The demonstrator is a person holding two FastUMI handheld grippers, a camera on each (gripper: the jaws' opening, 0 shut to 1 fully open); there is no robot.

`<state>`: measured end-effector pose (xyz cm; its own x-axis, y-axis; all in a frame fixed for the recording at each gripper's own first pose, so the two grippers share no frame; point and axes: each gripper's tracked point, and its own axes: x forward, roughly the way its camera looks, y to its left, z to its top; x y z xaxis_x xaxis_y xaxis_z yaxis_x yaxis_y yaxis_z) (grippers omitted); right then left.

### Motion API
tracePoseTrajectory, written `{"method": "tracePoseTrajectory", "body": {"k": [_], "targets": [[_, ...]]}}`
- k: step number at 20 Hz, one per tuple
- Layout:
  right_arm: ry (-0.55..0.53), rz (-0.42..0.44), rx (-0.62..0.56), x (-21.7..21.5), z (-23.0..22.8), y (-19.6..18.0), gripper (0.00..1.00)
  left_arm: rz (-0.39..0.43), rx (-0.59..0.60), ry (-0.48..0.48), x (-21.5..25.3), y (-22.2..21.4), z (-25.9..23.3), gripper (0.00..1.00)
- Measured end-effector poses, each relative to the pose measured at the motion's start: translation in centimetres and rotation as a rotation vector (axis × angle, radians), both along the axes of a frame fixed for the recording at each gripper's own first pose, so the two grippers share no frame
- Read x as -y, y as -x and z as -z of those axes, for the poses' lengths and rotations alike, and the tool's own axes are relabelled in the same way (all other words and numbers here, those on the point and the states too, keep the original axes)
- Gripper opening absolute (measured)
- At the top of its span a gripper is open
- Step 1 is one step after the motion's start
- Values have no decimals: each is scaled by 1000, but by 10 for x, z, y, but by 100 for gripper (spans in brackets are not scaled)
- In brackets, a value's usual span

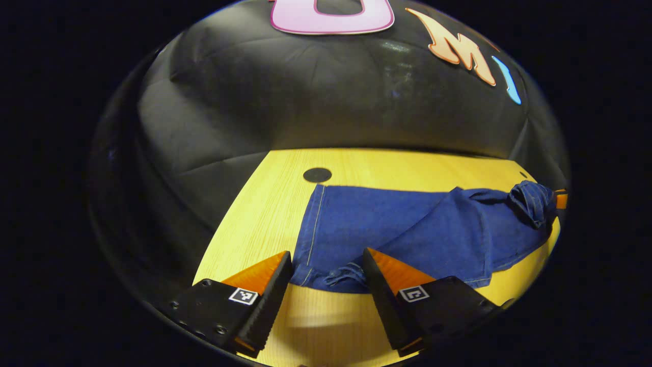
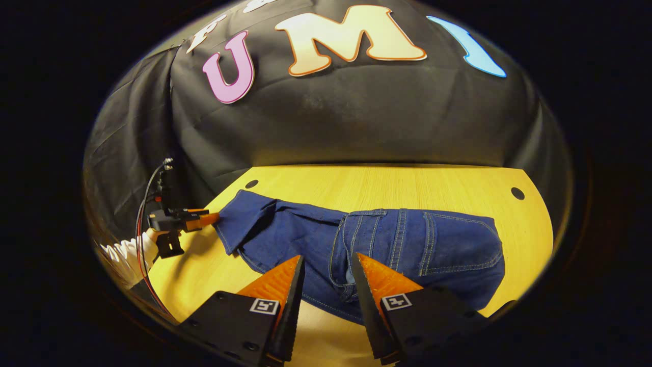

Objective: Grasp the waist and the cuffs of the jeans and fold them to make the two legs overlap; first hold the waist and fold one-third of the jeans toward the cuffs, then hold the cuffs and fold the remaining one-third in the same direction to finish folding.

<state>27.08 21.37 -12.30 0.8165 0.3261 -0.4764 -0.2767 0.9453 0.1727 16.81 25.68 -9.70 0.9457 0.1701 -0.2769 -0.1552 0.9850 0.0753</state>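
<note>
Spread jaws of left gripper [image 1: 326, 267] and right gripper [image 2: 328, 270] flanking jeans [image 2: 367, 244] at six o'clock on yellow surface [image 2: 407, 188].

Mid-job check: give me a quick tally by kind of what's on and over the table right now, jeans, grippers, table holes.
Jeans: 1, dark blue, lying on the wooden table
Grippers: 2, left gripper and right gripper, both open
Round holes in the table top: 2, one hole at each far corner, second hole
Total: 5
</note>
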Motion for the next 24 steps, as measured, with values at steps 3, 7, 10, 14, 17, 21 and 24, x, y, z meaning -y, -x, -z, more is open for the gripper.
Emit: {"method": "tracePoseTrajectory", "body": {"k": [3,7,10,14,17,21,24], "targets": [[10,26,-1,13,-3,6,52,-15,36,91,5,-1,2,91],[-12,48,-13,18,-3,14,59,-3,44,93,13,-3,5,93],[-15,63,-11,21,-6,18,52,36,40,118,27,-5,4,64],[-26,80,0,27,-13,22,52,33,43,134,35,-7,0,22],[-20,90,3,35,-17,28,52,9,46,193,39,-10,-8,9],[-30,115,0,51,-23,41,52,62,115,302,74,-5,-44,2],[-43,135,-10,70,-27,54,59,109,175,334,110,4,-88,2]]}}
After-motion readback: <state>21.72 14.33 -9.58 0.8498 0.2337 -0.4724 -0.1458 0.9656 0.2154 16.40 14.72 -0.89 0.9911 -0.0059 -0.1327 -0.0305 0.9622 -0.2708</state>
